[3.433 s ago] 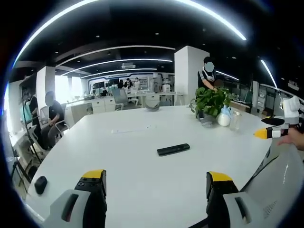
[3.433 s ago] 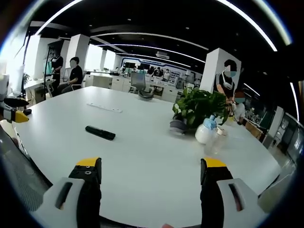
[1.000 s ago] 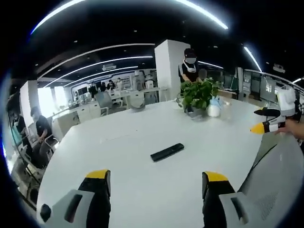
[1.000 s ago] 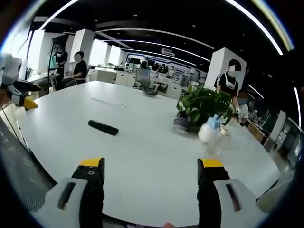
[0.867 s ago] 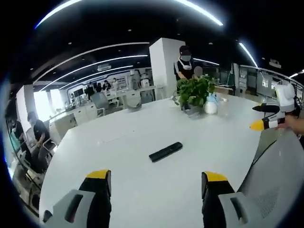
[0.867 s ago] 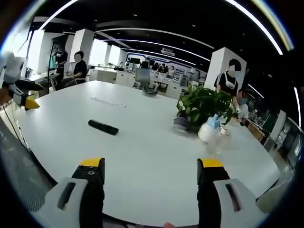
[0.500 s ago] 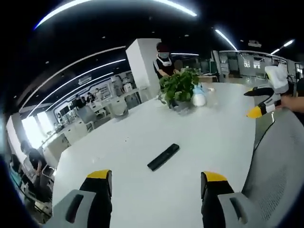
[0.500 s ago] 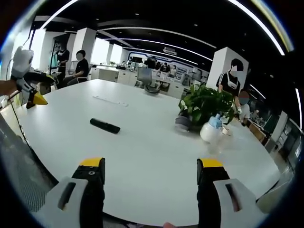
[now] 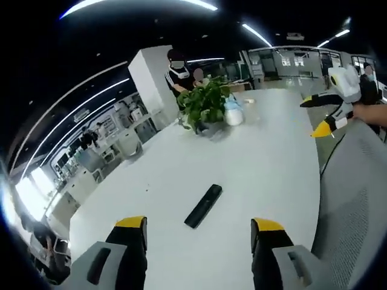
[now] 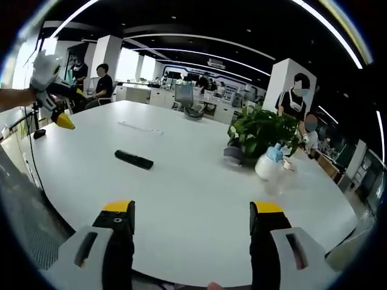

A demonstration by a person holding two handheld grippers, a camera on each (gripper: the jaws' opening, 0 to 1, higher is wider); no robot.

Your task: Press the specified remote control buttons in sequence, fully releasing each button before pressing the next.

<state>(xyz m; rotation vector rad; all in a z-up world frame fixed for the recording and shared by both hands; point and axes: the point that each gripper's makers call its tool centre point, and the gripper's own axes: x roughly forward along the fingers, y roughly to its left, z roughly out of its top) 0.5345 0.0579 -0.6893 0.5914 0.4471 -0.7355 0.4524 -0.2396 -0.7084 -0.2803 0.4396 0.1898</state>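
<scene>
Both hand-held grippers, left (image 9: 198, 225) and right (image 10: 191, 208), hover jaws apart over the white bench (image 10: 193, 199), where the black remote (image 9: 203, 205) lies flat, its buttons too small to make out.

in the left gripper view the slim black remote control (image 9: 204, 205) lies near the centre of the frame on the large white oval table (image 9: 266, 157), just above the gap between the left gripper (image 9: 199, 232)'s two jaws, which rise wide apart from the bottom edge. the green leafy potted plant (image 9: 203, 106) stands above it in the upper middle, with the white spray bottle (image 9: 233, 112) just to its right. the right gripper (image 9: 329, 118) hangs at the upper right, over the table's edge.

in the right gripper view the remote control (image 10: 133, 159) lies left of centre, the potted plant (image 10: 259, 136) and spray bottle (image 10: 267, 164) right of centre, well apart from it. the left gripper (image 10: 57, 112) hangs at the upper left; the right gripper (image 10: 193, 220)'s jaws stand wide apart at the bottom.
</scene>
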